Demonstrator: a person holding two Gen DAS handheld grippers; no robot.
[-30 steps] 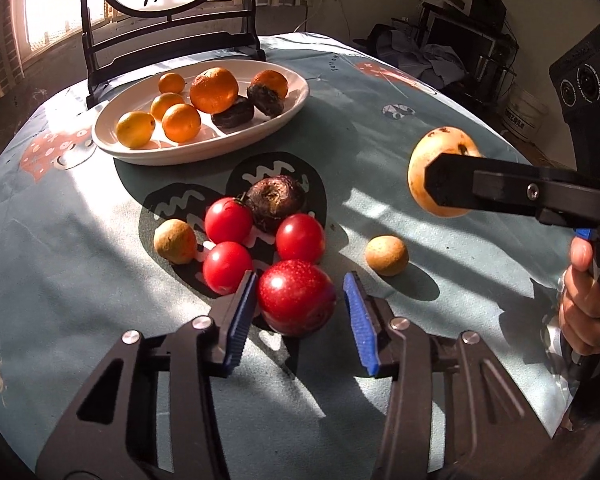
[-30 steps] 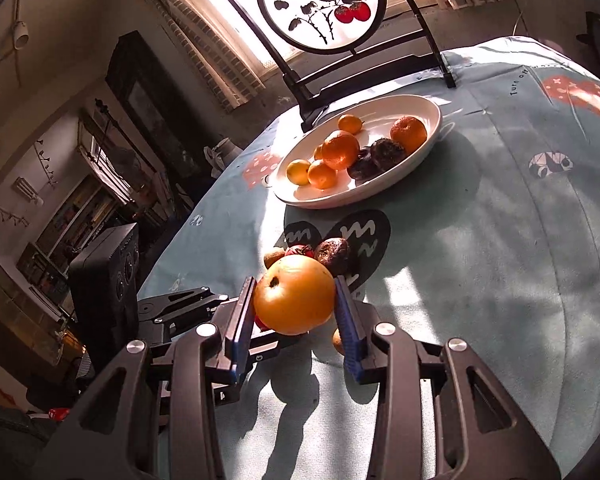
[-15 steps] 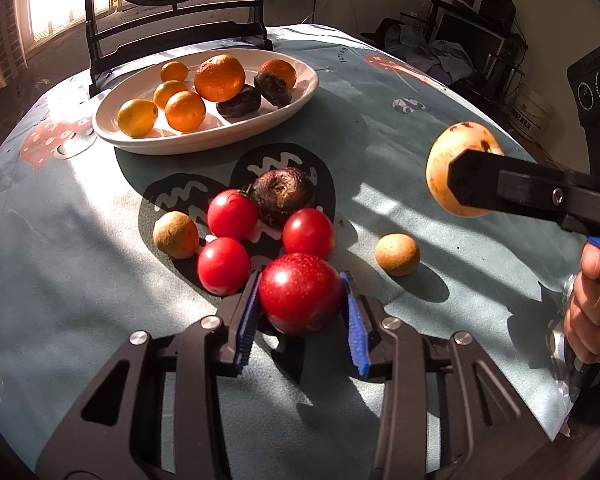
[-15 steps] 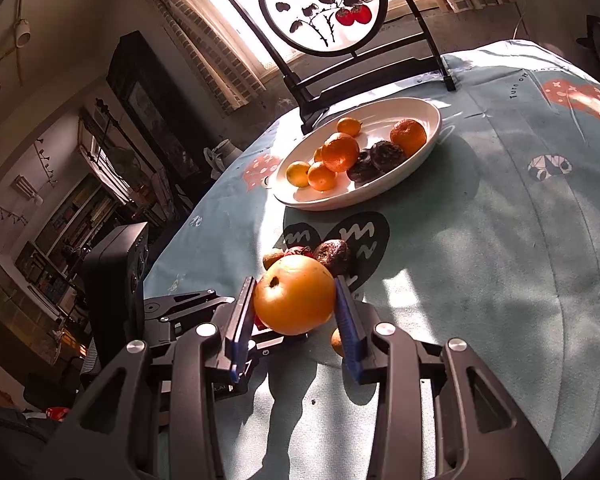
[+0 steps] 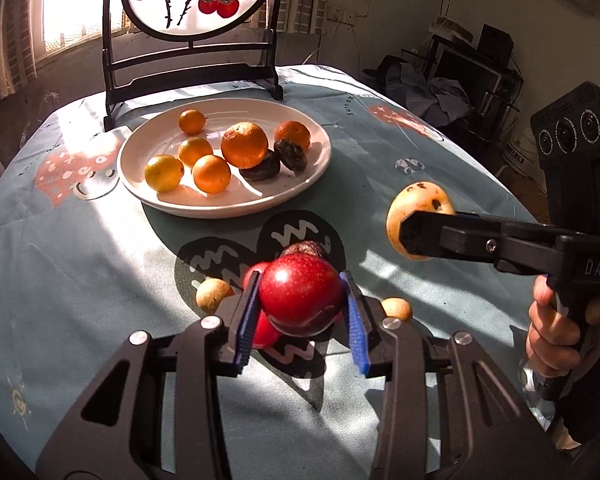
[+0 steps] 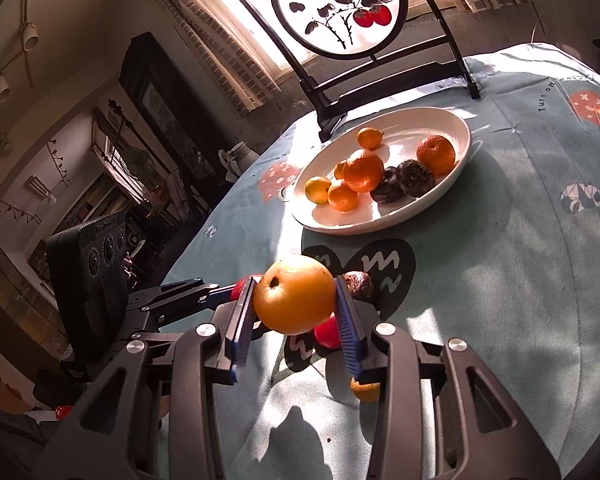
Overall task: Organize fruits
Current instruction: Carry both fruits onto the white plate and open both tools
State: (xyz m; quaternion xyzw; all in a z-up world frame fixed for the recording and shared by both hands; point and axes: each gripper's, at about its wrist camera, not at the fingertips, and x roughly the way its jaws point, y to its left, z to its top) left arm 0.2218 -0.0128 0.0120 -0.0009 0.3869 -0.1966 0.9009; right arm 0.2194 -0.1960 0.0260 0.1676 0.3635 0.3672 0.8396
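My left gripper (image 5: 300, 312) is shut on a red apple (image 5: 300, 294) and holds it above the tablecloth. My right gripper (image 6: 294, 320) is shut on a yellow-orange apple (image 6: 295, 294), held in the air; that apple also shows in the left wrist view (image 5: 412, 210). A white oval plate (image 5: 300, 184) further back holds several oranges and two dark fruits; it also shows in the right wrist view (image 6: 440, 200). Below the grippers lie red tomatoes (image 5: 266, 332), a dark fruit (image 5: 306, 247) and two small tan fruits (image 5: 213, 293), partly hidden.
A black framed screen with a painted round panel (image 5: 192, 0) stands at the table's far edge behind the plate. The round table carries a blue-grey patterned cloth (image 5: 80, 280). A dark cabinet and shelves stand off the table at the right (image 5: 472, 64).
My left gripper closed on the red apple and lifted it off the cloth. My right gripper kept hold of the yellow-orange apple and stayed almost still.
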